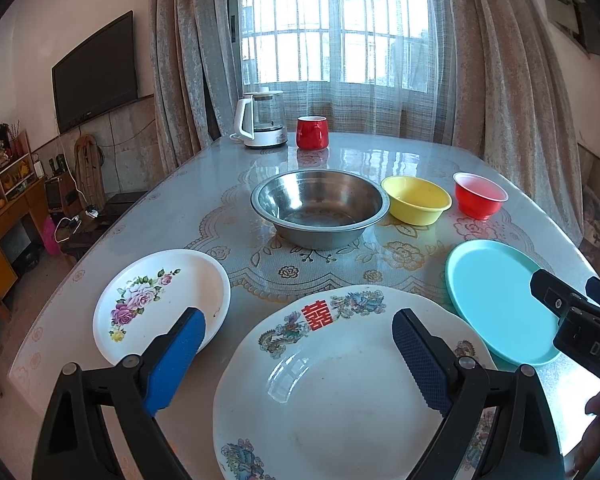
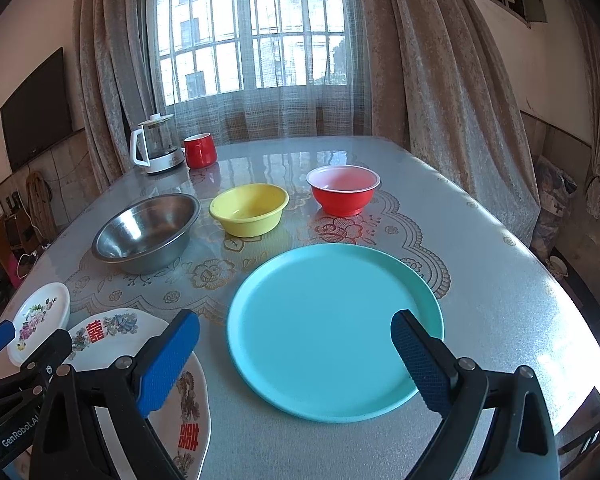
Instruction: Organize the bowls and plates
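My left gripper (image 1: 298, 330) is open and empty above the near part of a large white plate with a red character (image 1: 332, 392). A small white floral plate (image 1: 160, 300) lies to its left. My right gripper (image 2: 296, 334) is open and empty over the near edge of a turquoise plate (image 2: 332, 332), which also shows in the left wrist view (image 1: 496, 296). Farther back stand a steel bowl (image 1: 320, 204), a yellow bowl (image 1: 416, 200) and a red bowl (image 1: 480, 196). In the right wrist view they are the steel bowl (image 2: 148, 232), yellow bowl (image 2: 250, 208) and red bowl (image 2: 342, 194).
A white kettle (image 1: 260, 120) and a red mug (image 1: 312, 132) stand at the table's far edge by the curtained window. The table (image 2: 480, 260) has a glossy patterned cover. A TV and shelves are off to the left.
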Motion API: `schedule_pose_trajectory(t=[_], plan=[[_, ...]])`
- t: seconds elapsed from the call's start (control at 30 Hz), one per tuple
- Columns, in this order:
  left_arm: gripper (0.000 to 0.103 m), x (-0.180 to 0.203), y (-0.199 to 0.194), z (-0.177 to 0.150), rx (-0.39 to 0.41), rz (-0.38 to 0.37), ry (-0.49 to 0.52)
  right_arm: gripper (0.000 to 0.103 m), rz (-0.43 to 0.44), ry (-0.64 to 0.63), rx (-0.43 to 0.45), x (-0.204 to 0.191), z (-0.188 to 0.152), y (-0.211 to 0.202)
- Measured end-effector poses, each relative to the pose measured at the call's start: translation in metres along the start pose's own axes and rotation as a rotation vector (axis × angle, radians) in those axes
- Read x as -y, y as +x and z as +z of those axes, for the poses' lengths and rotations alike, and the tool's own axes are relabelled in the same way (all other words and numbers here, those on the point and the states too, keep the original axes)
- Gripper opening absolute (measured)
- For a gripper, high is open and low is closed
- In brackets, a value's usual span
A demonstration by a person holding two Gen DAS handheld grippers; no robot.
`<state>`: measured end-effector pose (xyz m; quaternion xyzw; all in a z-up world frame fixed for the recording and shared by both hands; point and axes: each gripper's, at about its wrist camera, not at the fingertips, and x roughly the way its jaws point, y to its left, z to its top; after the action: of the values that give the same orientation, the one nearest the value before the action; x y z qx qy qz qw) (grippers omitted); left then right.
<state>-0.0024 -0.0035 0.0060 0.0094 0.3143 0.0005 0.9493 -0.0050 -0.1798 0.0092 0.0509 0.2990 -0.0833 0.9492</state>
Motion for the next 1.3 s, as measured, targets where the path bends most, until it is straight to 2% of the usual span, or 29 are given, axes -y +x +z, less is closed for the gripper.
schedule_pose_trajectory(t=[1.3], plan=[[0.096, 0.02, 0.004, 0.009, 0.006, -0.008, 0.028, 0.098, 0.011, 0.019, 0.014, 0.011, 0.008, 0.008]])
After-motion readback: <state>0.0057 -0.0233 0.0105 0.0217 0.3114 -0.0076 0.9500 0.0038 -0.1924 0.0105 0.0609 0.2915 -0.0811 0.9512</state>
